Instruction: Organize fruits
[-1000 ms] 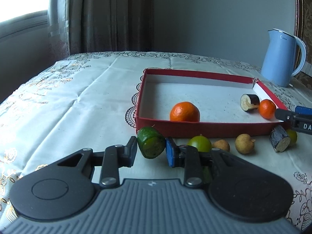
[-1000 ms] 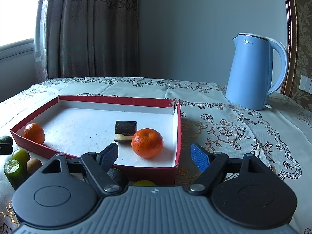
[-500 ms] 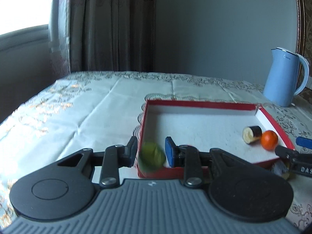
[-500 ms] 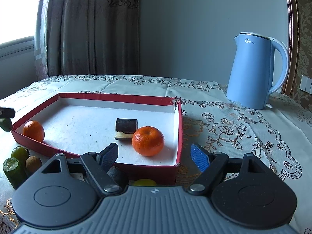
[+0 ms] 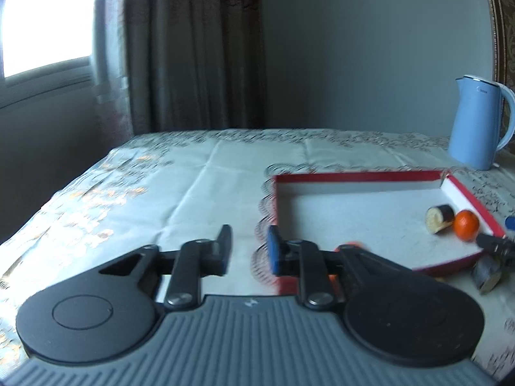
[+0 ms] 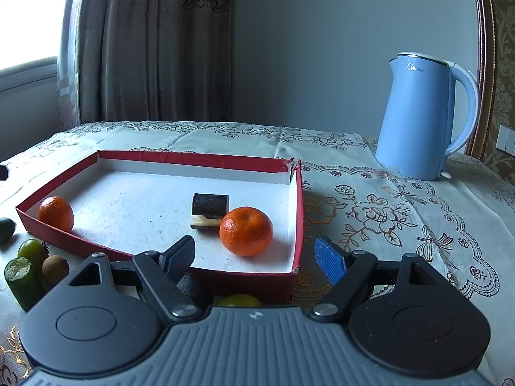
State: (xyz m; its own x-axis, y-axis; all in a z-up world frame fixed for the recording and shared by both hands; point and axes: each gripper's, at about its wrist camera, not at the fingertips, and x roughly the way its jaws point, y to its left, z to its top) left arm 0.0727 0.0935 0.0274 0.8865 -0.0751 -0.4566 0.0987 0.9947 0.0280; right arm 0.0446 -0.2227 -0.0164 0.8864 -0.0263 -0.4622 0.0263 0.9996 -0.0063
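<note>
My left gripper (image 5: 249,251) hovers over the cloth just left of the red tray (image 5: 354,175). Its jaws are opening with a narrow gap and nothing between them. A dark green fruit (image 6: 6,230) lies on the cloth left of the tray (image 6: 199,160). Inside the tray are two oranges (image 6: 246,231) (image 6: 56,214) and a dark eggplant piece (image 6: 210,214). My right gripper (image 6: 256,252) stands open and empty over the tray's near right corner. In front of the tray lie a green round fruit (image 6: 32,251), a brown fruit (image 6: 55,267) and a cucumber piece (image 6: 22,281).
A light blue kettle (image 6: 425,119) stands at the back right on the embroidered tablecloth. A yellow-green fruit (image 6: 239,300) and a dark piece (image 6: 193,286) sit half hidden under my right gripper. Curtains and a window lie beyond the table's far left edge.
My left gripper rose and swung left, and the green fruit it held is gone from its fingers. A green fruit now lies left of the tray. The right gripper stayed put.
</note>
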